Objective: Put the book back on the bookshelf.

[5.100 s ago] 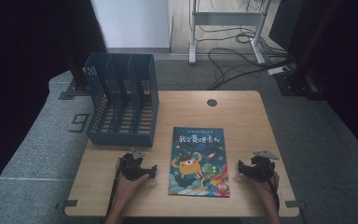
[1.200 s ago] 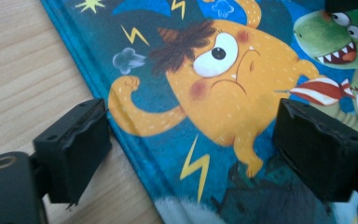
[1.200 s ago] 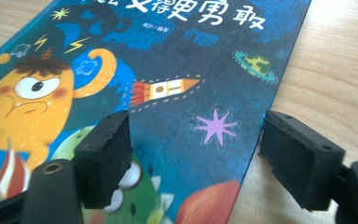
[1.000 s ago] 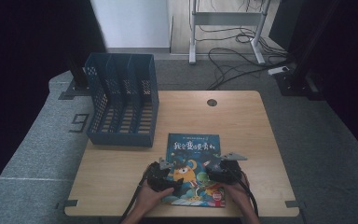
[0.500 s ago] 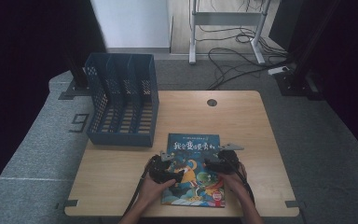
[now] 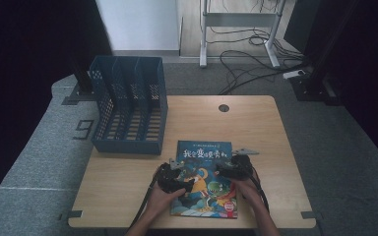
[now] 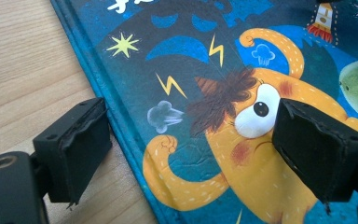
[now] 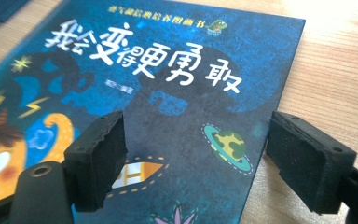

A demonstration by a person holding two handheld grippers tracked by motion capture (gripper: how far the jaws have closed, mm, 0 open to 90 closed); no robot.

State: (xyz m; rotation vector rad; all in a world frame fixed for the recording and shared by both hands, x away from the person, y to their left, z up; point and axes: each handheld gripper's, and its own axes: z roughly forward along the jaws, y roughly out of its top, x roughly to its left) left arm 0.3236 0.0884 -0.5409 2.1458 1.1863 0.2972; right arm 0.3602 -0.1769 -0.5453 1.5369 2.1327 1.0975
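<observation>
A picture book (image 6: 203, 153) with a dark blue cover, white title characters and an orange cartoon creature lies flat near the table's front edge. My left gripper (image 6: 176, 171) is open over the book's left edge. In the left gripper view, one jaw stands over the wood beside the spine and the other over the cover (image 7: 205, 88). My right gripper (image 6: 232, 165) is open at the book's right side. In the right gripper view its jaws straddle the cover's right edge (image 8: 177, 98), one above the cover, one above bare wood. Nothing is gripped.
A blue perforated file rack (image 6: 128, 105) with several slots stands at the table's back left, close behind the book. A round cable hole (image 6: 223, 107) sits near the table's far edge. Bare wooden tabletop (image 6: 118, 187) lies on either side of the book. Cables trail on the floor beyond.
Both grippers came in from the table's left and right sides onto the book. The book now lies slightly nearer the front edge. Over the last second the hands barely shifted.
</observation>
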